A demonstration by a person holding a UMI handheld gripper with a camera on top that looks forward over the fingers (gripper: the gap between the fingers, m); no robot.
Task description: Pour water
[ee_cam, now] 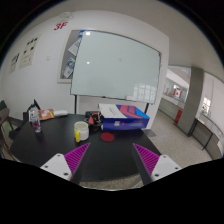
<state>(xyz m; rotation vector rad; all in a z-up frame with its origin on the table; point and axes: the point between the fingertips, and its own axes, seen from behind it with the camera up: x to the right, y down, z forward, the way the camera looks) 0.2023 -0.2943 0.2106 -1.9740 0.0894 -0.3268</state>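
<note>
My gripper [112, 160] is open and empty, its two magenta pads [78, 158] spread wide over a dark table [110, 165]. Nothing stands between the fingers. Beyond the left finger a yellow cup [80, 130] stands on the table. Farther left is a small bottle with a pale label [35, 121]. A red round lid or dish [107, 141] lies just ahead, between the fingers' lines and well beyond the tips.
A blue and white box [124, 117] sits at the table's far side. A large whiteboard [115, 65] covers the wall behind. A dark chair [12, 127] stands at the left. Windows and desks show at the right [190, 105].
</note>
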